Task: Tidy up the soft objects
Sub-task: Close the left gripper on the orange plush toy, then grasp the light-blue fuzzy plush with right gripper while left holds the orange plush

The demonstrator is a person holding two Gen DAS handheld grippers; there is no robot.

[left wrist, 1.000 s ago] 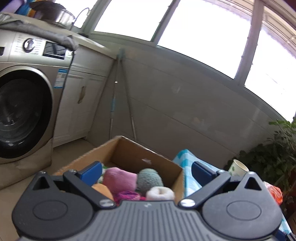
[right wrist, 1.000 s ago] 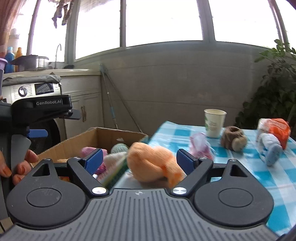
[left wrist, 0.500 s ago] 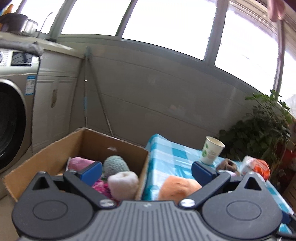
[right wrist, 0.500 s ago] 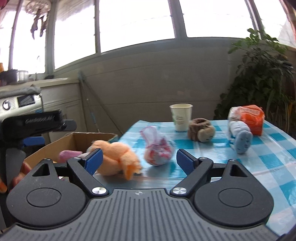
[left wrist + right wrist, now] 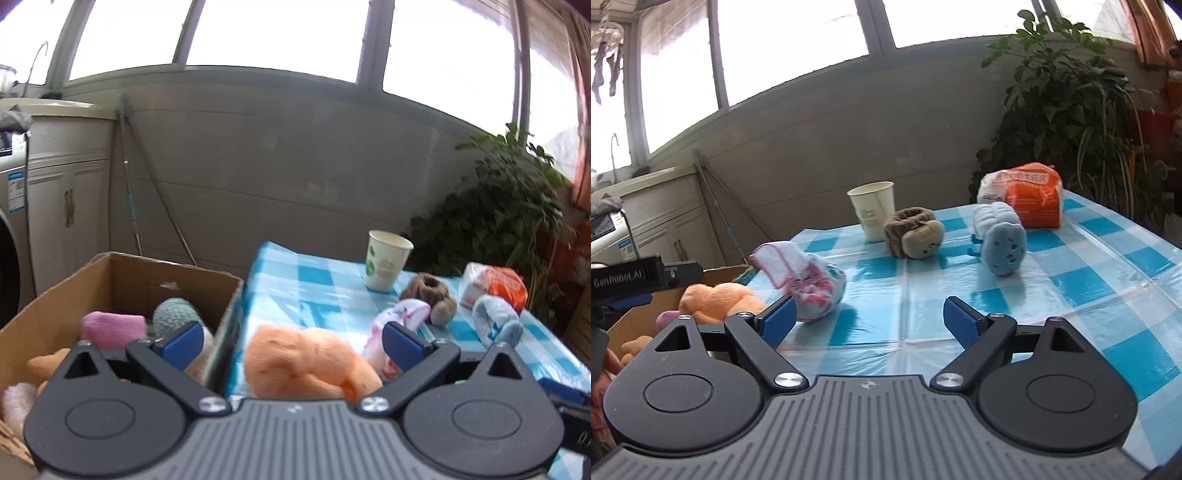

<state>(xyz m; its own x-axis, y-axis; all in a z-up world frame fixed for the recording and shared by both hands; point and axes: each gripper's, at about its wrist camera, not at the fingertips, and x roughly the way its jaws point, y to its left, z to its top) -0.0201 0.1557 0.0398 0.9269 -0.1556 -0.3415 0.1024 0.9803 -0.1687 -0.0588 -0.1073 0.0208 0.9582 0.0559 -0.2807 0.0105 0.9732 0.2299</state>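
Fingers (image 5: 183, 341) of the left gripper (image 5: 291, 341) are spread wide, with an orange plush (image 5: 310, 363) seen between them, lying at the table (image 5: 321, 291) edge beside the box (image 5: 122, 269). The right gripper (image 5: 870, 319) is likewise held spread and empty above the table, near a white-pink sock (image 5: 809, 280). Farther off lie a brown plush (image 5: 914, 236) and a blue sock (image 5: 1001, 242).

"GenRobot.AI" on left claw (image 5: 635, 275)
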